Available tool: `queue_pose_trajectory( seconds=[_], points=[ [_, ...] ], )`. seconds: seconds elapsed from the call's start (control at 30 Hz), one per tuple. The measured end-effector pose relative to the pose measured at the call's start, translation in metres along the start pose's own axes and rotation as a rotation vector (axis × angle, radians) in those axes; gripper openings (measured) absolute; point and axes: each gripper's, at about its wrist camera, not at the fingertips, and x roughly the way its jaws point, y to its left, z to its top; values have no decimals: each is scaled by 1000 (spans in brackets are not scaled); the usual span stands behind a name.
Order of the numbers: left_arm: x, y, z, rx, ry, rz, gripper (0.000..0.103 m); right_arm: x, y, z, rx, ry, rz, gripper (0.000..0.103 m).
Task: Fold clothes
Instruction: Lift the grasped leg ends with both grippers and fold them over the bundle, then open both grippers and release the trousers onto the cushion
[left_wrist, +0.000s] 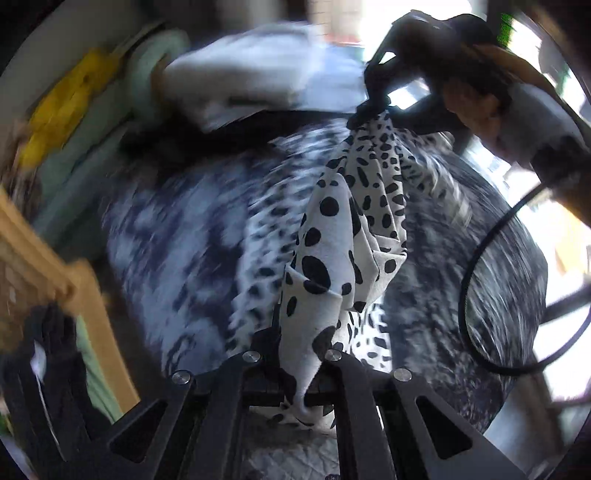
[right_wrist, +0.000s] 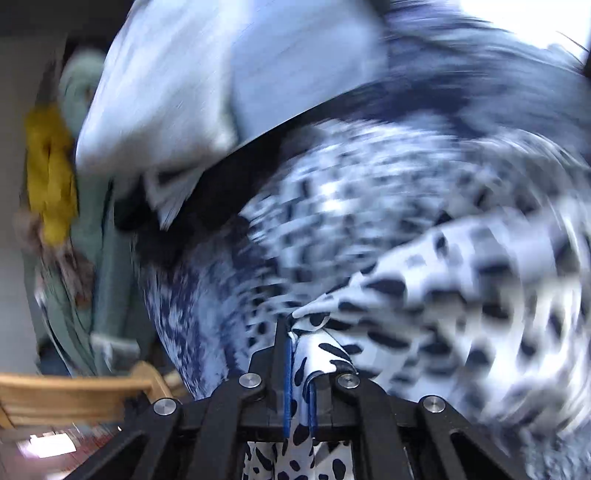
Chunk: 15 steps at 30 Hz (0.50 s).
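Note:
A white garment with black spots (left_wrist: 354, 229) hangs stretched between both grippers above a blurred blue-and-white patterned bedcover (left_wrist: 177, 236). My left gripper (left_wrist: 301, 350) is shut on one end of the cloth, which bunches between its fingers. The right gripper (left_wrist: 369, 110) shows at the upper right of the left wrist view, pinching the far end. In the right wrist view the right gripper (right_wrist: 300, 354) is shut on the spotted garment (right_wrist: 406, 291), which trails off to the right. Both views are smeared by motion.
A pale folded pile (left_wrist: 258, 77) lies at the head of the bed (right_wrist: 221, 74). Yellow cloth (left_wrist: 66, 107) and mint-green fabric (left_wrist: 155, 70) sit at the left. A wooden frame (left_wrist: 44, 266) stands lower left. A person's sleeve (left_wrist: 535, 122) and a black cable (left_wrist: 480, 258) are at right.

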Motion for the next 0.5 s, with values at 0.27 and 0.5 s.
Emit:
queue_pose_trajectory(
  seconds=[0.27, 0.5],
  points=[
    [40, 53, -18, -189, 72, 2, 4, 101, 55, 10, -120, 142, -133, 5],
    [83, 67, -28, -282, 214, 20, 19, 136, 54, 9, -120, 207, -195, 28]
  ],
)
